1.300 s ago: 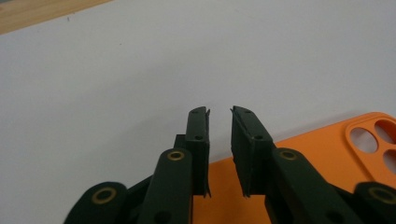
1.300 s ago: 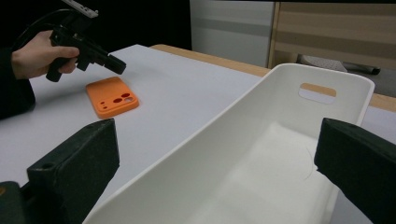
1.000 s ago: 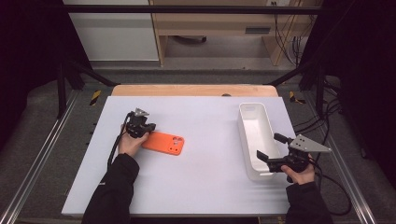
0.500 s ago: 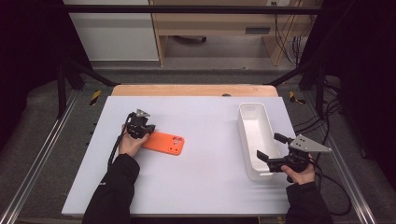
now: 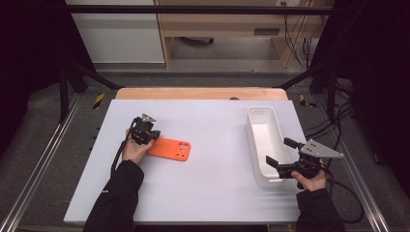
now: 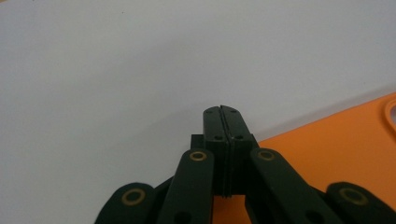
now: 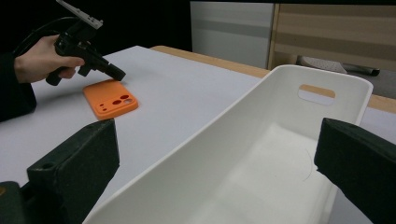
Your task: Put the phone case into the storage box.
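An orange phone case (image 5: 170, 149) lies flat on the white table, camera holes toward the right. My left gripper (image 5: 153, 139) rests at its left end, jaws shut with nothing seen between them. In the left gripper view the shut tips (image 6: 222, 112) stand over the orange case's (image 6: 327, 140) edge. My right gripper (image 5: 279, 151) is open, its jaws straddling the near end of an empty white bin (image 5: 251, 140). The right gripper view shows the bin's wall (image 7: 261, 107) between the wide-apart jaws of the right gripper (image 7: 217, 158), with the case (image 7: 110, 99) and left gripper (image 7: 116, 73) farther off.
The table (image 5: 217, 193) has a wooden strip (image 5: 198, 93) along its far edge. Metal rails (image 5: 43, 159) flank both sides. A cabinet and shelf (image 5: 217, 29) stand beyond on the floor. Cables trail at the right (image 5: 348, 193).
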Motion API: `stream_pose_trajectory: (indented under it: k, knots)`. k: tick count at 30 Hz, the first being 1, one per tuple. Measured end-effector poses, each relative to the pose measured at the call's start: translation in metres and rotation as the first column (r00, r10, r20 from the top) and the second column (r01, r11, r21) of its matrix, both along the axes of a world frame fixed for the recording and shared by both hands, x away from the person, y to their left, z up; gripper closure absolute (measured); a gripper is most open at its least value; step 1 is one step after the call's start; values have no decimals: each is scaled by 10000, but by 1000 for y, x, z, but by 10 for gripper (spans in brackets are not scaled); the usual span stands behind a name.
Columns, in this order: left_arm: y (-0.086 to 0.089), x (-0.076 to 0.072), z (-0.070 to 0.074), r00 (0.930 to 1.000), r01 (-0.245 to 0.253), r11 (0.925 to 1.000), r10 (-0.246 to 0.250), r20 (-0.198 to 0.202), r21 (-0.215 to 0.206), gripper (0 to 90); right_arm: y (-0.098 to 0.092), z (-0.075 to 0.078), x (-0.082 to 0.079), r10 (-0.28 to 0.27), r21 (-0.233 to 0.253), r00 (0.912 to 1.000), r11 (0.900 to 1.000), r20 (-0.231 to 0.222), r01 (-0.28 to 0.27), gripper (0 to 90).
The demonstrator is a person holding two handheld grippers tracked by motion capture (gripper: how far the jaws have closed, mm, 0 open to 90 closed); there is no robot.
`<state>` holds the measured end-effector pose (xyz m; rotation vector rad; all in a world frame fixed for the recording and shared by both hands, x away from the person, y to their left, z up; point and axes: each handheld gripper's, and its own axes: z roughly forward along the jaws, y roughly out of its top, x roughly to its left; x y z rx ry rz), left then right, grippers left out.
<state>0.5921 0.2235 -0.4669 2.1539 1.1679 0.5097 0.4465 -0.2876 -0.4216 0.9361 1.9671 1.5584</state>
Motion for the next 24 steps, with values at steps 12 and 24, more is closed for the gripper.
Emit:
stream_pose_trajectory:
  k: [12, 24]
  knots:
    - [1, -11, 1, 9997, 142, 9999, -141, -189, 13, 898, -1, 0, 0, -4, 9, 10000, 10000, 19, 4, 5]
    - [6, -26, 2, 9986, 339, 9994, -340, -407, -33, 899, -1, 1, -1, 14, 22, 10000, 10000, 37, -14, 5]
